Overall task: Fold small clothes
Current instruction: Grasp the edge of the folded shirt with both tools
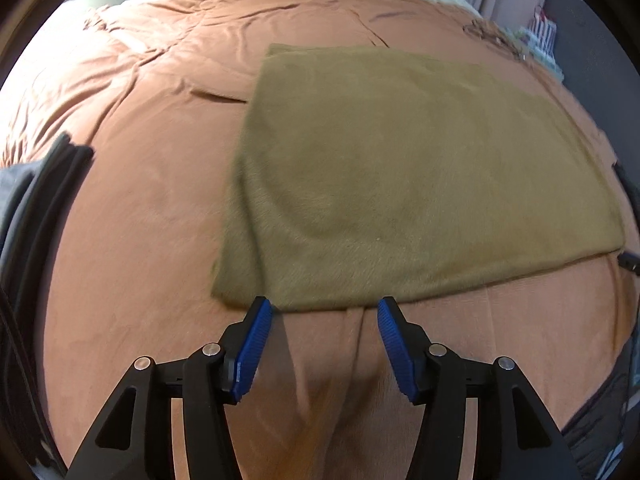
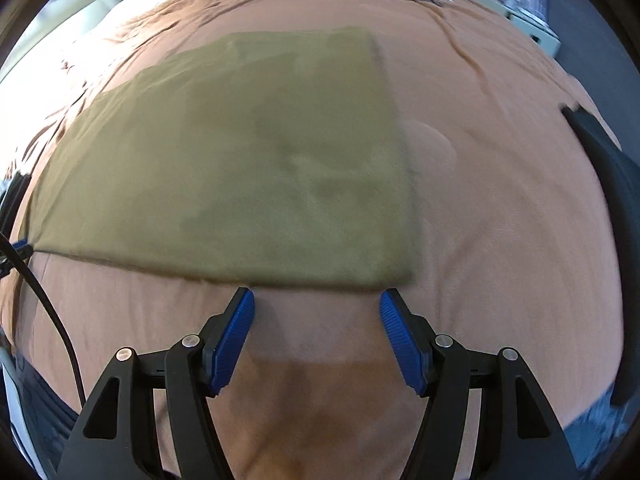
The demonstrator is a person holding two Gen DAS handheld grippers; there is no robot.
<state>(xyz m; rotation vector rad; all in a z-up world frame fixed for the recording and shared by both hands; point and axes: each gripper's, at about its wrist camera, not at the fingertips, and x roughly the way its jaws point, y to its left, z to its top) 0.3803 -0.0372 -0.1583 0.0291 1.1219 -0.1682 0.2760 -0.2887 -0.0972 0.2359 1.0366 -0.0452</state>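
A bed covered by a rust-brown blanket (image 1: 132,184) fills both views. On it an olive-green folded cloth (image 1: 400,184) is laid flat, its long axis running left to right. Its near edge lies just beyond both grippers: the left gripper (image 1: 325,308) at the near-left corner, the right gripper (image 2: 317,300) at the near-right corner. Both jaws are spread, with nothing between them.

1 olive-green folded cloth (image 1: 400,184) lies on 1 rust-orange bedspread (image 1: 152,168). 2 grippers: the left gripper (image 1: 325,312) and the right gripper (image 2: 317,304), each at 6 o'clock with 2 blue pads (image 1: 252,352).
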